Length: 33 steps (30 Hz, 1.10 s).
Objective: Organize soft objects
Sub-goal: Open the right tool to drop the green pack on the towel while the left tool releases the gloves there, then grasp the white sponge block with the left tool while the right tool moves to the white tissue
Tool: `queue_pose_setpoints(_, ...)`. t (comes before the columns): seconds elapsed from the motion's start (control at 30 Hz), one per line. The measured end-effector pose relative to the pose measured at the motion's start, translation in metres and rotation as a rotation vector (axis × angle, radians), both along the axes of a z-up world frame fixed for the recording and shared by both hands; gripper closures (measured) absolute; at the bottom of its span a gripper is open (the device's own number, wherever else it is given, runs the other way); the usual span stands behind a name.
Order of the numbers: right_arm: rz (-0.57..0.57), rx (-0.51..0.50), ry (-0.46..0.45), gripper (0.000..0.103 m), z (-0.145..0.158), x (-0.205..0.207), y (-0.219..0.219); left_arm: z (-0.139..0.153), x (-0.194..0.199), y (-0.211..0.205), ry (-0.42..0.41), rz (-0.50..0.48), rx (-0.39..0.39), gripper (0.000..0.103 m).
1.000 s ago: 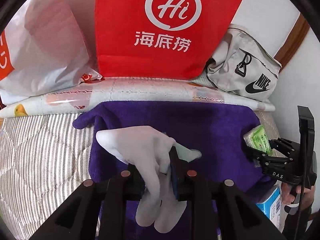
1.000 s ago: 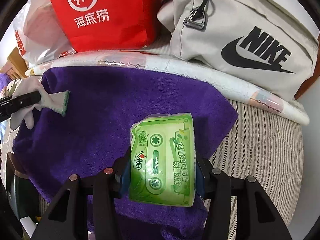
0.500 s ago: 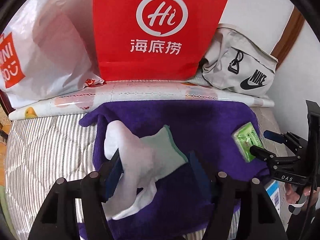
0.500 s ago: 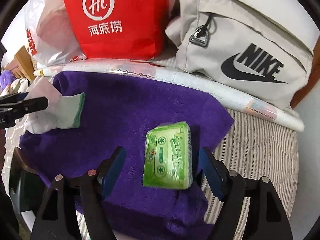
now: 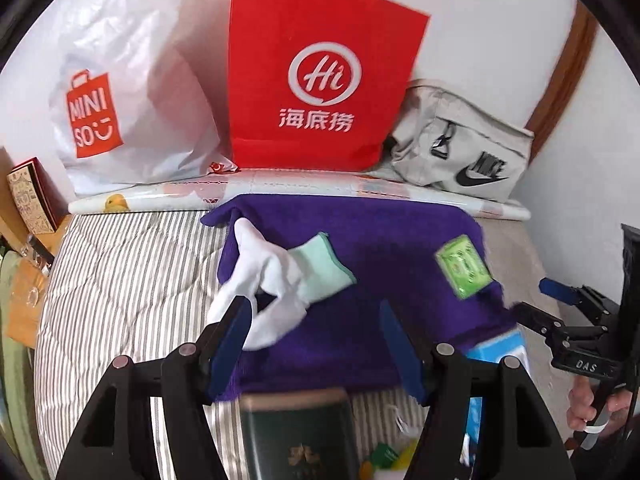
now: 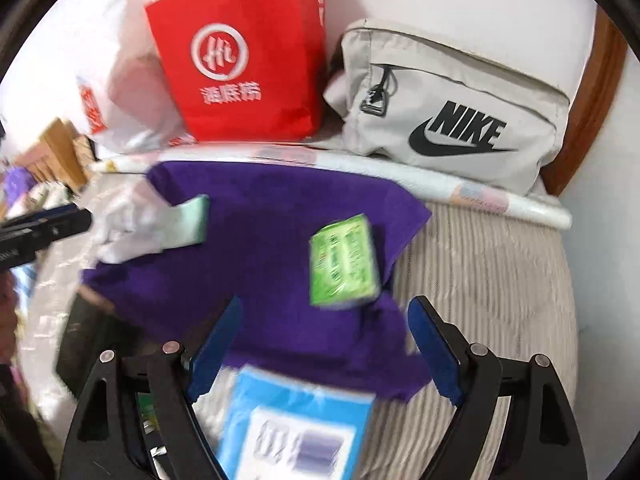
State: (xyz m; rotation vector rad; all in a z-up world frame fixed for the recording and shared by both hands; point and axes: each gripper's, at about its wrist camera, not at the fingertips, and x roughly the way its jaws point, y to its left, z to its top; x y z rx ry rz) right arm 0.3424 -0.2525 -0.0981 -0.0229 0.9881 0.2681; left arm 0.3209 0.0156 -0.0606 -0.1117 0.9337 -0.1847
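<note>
Bed point(image 5: 120, 280) carries purple towel point(image 5: 360, 240), spread flat, apparently as the sorting mat. White glove point(image 5: 272, 276) lies at its 9 o'clock edge, green tissue pack point(image 6: 344, 260) toward 3 o'clock. Left gripper point(image 5: 316, 344) apart, empty; right gripper point(image 6: 324, 348) jaws opening, nothing between: both items look deliberately set down.

I count one white glove point(image 5: 272, 280) at ten o'clock and one green tissue pack point(image 5: 463, 267) at two on one purple towel point(image 5: 372, 240). Behind it at twelve I see three bags: one red paper bag point(image 5: 320, 80), one white plastic bag point(image 5: 128, 92), one grey pouch point(image 5: 464, 152).
</note>
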Motion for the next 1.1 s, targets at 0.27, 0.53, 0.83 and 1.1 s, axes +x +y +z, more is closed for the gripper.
queue_pose_setpoints(0.27, -0.002, -0.001, -0.069, 0.02, 0.005, -0.06, -0.005, 0.019, -0.082, -0.014, -0.127, -0.116, 0.033, 0.038)
queue_pose_setpoints(0.53, 0.023, 0.079, -0.101, 0.022, 0.007, -0.122, -0.004, -0.002, -0.14, -0.009, -0.045, -0.121, -0.054, 0.035)
queue_pose_setpoints(0.83, 0.016, 0.187, -0.128, 0.022, -0.013, -0.191, -0.016, -0.04, -0.177, -0.019, -0.016, -0.142, -0.033, 0.034)
queue_pose_setpoints(1.1, -0.014, 0.166, -0.09, 0.022, -0.054, -0.226, -0.011, -0.069, -0.177, -0.038, 0.001, -0.201, 0.032, 0.028)
